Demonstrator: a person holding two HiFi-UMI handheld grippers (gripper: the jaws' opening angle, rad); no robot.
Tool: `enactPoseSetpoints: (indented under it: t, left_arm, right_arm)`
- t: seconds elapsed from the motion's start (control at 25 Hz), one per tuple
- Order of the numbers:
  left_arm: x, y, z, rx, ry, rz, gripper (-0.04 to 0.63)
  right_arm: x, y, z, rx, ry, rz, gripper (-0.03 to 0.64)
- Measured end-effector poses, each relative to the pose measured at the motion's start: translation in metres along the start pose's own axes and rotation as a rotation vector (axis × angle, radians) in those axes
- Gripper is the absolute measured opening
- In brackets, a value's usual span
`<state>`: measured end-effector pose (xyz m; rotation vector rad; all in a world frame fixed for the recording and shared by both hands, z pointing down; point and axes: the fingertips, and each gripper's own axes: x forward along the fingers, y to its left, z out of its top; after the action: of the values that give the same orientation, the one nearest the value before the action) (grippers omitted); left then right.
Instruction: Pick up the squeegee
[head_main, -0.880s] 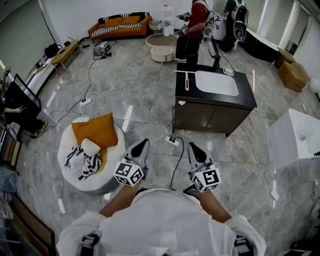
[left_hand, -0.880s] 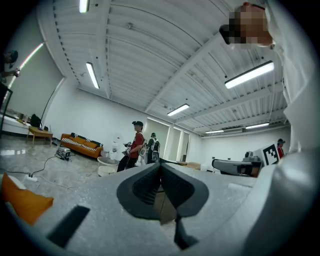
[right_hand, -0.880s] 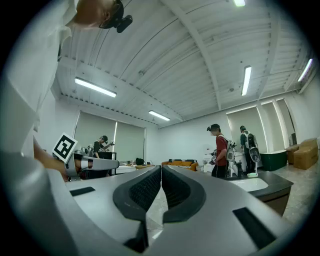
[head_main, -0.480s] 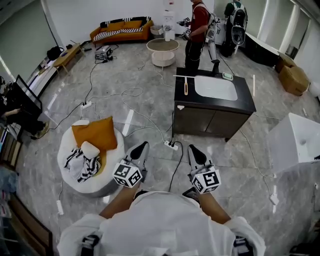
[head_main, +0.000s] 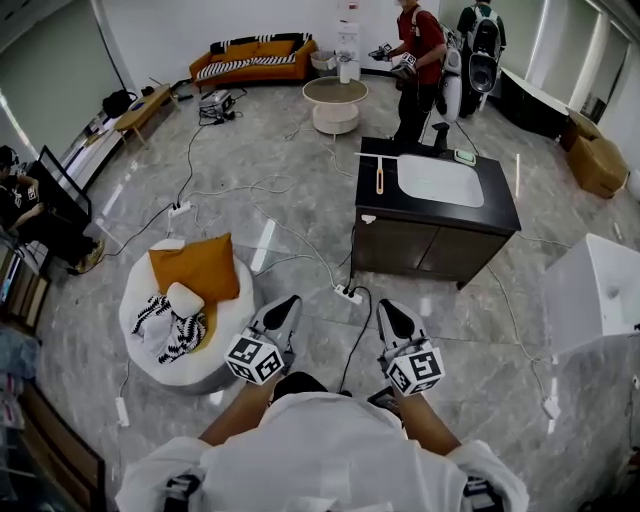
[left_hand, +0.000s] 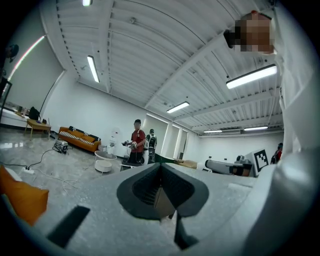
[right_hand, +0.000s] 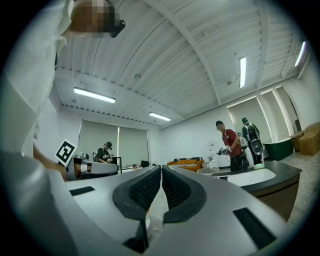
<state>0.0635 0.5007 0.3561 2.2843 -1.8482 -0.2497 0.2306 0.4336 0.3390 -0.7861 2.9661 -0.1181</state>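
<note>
The squeegee (head_main: 378, 178), with an orange handle and a pale blade, lies flat on the left part of a black cabinet top (head_main: 500, 206), beside a white sink (head_main: 440, 180). The cabinet stands a few steps ahead of me across the floor. My left gripper (head_main: 288, 304) and right gripper (head_main: 388, 308) are held level in front of my body, side by side, well short of the cabinet. Both are shut with nothing between the jaws. The left gripper view shows closed pads (left_hand: 150, 187); the right gripper view does too (right_hand: 145, 189), with the cabinet (right_hand: 272, 187) at its right edge.
A white pouf (head_main: 150, 345) with an orange cushion (head_main: 195, 265) sits on the floor at my left. A power strip (head_main: 347, 293) and cables trail between me and the cabinet. A white box (head_main: 598, 288) stands at right. A person in red (head_main: 420, 55) stands behind the cabinet.
The cabinet and floor have slid a little lower in the head view. The person in red has shifted right behind the cabinet. Both grippers keep their pose, shut.
</note>
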Motion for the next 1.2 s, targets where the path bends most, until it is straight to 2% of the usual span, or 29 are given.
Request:
enactPoseSetpoints:
  t: [0.24,0.36,0.48,0.68,0.92,1.08,1.2]
  left_arm:
    - [0.01,0.017,-0.024,-0.049,0.039,-0.046,0.014]
    - [0.034,0.032,-0.026,-0.064,0.044,-0.07,0.014]
    - [0.058,0.054,-0.023,-0.074,0.045,-0.094,0.014]
    - [0.096,0.111,-0.006,-0.098,0.024,-0.1,0.014]
    - [0.131,0.188,0.024,-0.099,0.013,-0.099,0.014]
    - [0.146,0.225,0.04,-0.067,0.002,-0.112,0.014]
    - [0.153,0.252,0.039,-0.086,0.013,-0.106,0.014]
  right_arm:
    - [0.019,-0.005,-0.031,0.053,0.058,0.012,0.018]
    - [0.039,-0.015,-0.033,0.04,0.072,0.025,0.018]
    - [0.063,-0.031,-0.032,0.043,0.08,-0.002,0.018]
    - [0.128,-0.049,-0.028,0.013,0.104,-0.007,0.018]
    - [0.216,-0.069,-0.005,-0.025,0.061,-0.049,0.018]
    - [0.253,-0.082,0.002,-0.047,0.04,-0.088,0.018]
    - [0.272,-0.087,0.003,-0.043,0.029,-0.118,0.018]
